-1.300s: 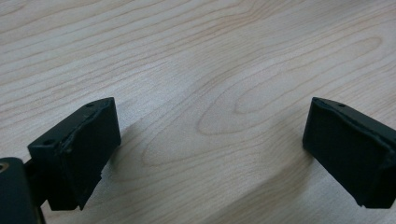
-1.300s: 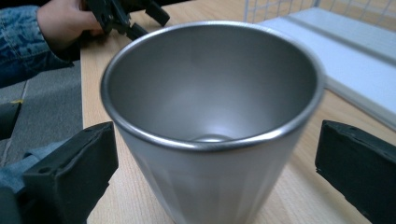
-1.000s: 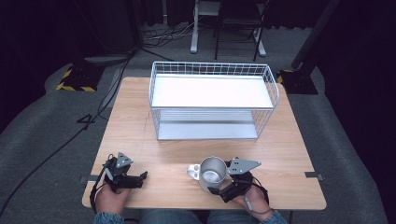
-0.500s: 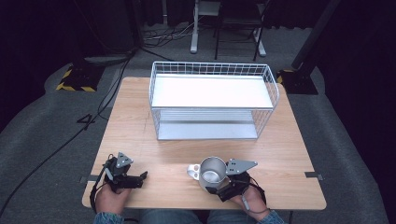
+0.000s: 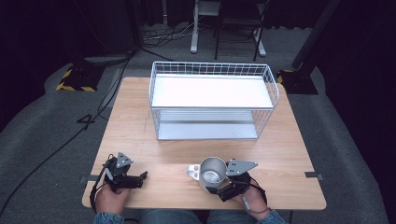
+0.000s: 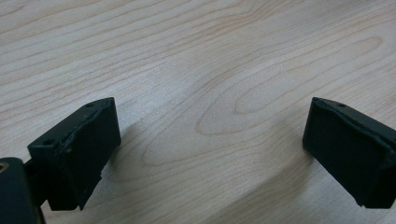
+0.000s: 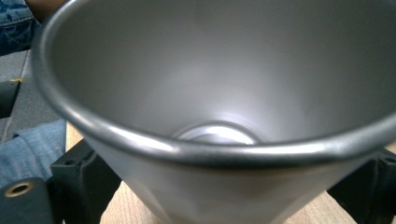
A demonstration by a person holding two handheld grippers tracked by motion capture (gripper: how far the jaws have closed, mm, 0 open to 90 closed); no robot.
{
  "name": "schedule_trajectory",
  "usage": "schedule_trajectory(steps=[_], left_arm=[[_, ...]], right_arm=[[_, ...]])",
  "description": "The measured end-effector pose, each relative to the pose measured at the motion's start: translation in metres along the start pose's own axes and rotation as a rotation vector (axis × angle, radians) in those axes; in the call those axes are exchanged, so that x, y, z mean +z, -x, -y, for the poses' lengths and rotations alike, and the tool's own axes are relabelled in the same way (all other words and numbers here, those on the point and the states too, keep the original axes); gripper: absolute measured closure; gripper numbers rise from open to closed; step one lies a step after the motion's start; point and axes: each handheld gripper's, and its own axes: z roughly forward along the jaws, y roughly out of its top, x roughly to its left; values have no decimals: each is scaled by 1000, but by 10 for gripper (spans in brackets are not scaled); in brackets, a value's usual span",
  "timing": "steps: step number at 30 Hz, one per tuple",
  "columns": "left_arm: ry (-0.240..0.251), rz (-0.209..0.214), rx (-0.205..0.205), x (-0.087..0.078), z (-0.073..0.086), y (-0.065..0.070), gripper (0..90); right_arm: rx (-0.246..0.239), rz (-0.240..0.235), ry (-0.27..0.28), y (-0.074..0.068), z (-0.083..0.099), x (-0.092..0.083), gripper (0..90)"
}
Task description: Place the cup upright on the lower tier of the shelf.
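Note:
A silver metal cup (image 5: 212, 170) with a small handle (image 5: 192, 171) on its left stands upright near the table's front edge. My right gripper (image 5: 215, 183) reaches around it from the near side. In the right gripper view the cup (image 7: 219, 93) fills the frame, and the gripper (image 7: 224, 198) has one black jaw against each side of the cup's body. These jaws have just been closing, with the cup between them. My left gripper (image 5: 139, 179) rests at the front left, pointing right. Its jaws stand wide apart over bare wood (image 6: 210, 154).
A white wire basket (image 5: 212, 67) with a pale floor takes up the far middle of the wooden table (image 5: 289, 154). Dark floor with cables, a chair and stands surrounds the table. Denim sleeves show at the bottom edge.
The right gripper's grey plate has shifted slightly left toward the cup. The cup and the left gripper have stayed where they were.

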Motion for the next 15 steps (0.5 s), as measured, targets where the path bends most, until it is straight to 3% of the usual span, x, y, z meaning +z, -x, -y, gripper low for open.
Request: schedule_trajectory(steps=[15], left_arm=[[0,0,0,0,0,0,44]], right_arm=[[-49,11,-4,2,-15,1,88]])
